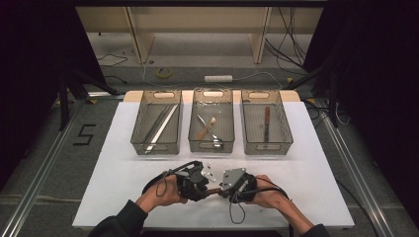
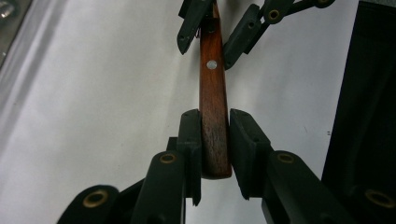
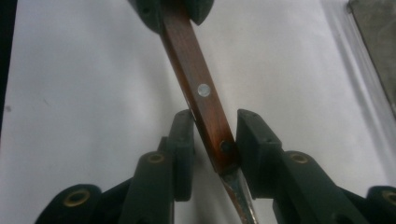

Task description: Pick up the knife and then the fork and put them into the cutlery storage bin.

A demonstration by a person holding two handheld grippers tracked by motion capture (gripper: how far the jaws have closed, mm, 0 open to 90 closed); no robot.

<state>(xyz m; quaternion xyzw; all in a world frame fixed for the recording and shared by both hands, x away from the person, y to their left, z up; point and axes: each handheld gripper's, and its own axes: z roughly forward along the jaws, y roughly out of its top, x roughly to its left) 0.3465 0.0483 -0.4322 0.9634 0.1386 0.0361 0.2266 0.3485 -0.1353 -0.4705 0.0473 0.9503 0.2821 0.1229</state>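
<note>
A knife with a reddish wooden handle (image 1: pixel 213 190) hangs level above the white table between my two grippers, which face each other at the front centre. My left gripper (image 2: pixel 215 140) is shut on the butt end of the handle (image 2: pixel 212 93). The jaws of my right gripper (image 3: pixel 215 140) stand around the other end of the handle (image 3: pixel 196 79), where the metal blade (image 3: pixel 239 198) begins. Its right pad touches the wood and its left pad (image 3: pixel 184 140) stands a little off it. In the high view the left gripper (image 1: pixel 206 188) and right gripper (image 1: pixel 221 190) nearly meet.
Three mesh baskets stand in a row at the back of the white table (image 1: pixel 113 187). The left basket (image 1: pixel 136 133) holds long metal utensils, the middle basket (image 1: pixel 192 143) a spoon and a wooden-handled tool, and the right basket (image 1: pixel 289 138) a knife. Cables lie on the floor beyond.
</note>
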